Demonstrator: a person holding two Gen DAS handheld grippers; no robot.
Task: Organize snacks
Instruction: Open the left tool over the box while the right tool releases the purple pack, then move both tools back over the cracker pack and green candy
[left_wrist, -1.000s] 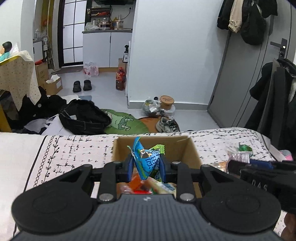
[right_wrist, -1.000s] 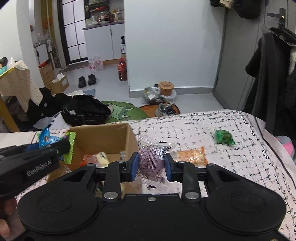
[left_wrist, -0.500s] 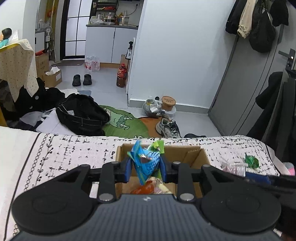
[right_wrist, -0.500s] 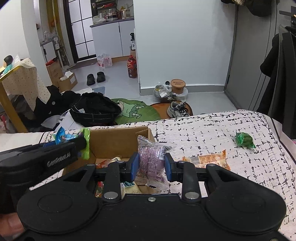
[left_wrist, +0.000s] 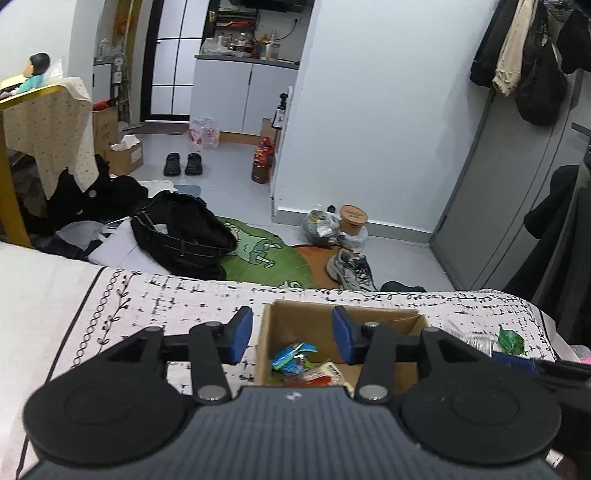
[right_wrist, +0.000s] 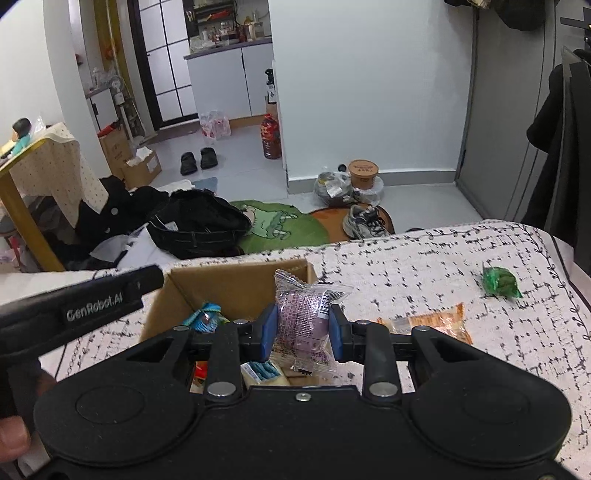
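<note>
Purple snack packet (right_wrist: 303, 317) between right tool (right_wrist: 302, 330) pads

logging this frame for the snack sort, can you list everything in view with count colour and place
box: 1, brown cardboard, open on the bedspread
blue packet: 1, blue, lying in the box
purple packet: 1, purple, in the right gripper over the box's right edge
orange packet: 1, orange, on the bedspread right of the box
green packet: 1, green, on the bedspread at far right
bedspread: 1, white with black marks
slippers: 2, black, on the floor
left gripper: black, blue pads, jaws opening, empty, above the box
right gripper: black, shut on the purple packet
</note>
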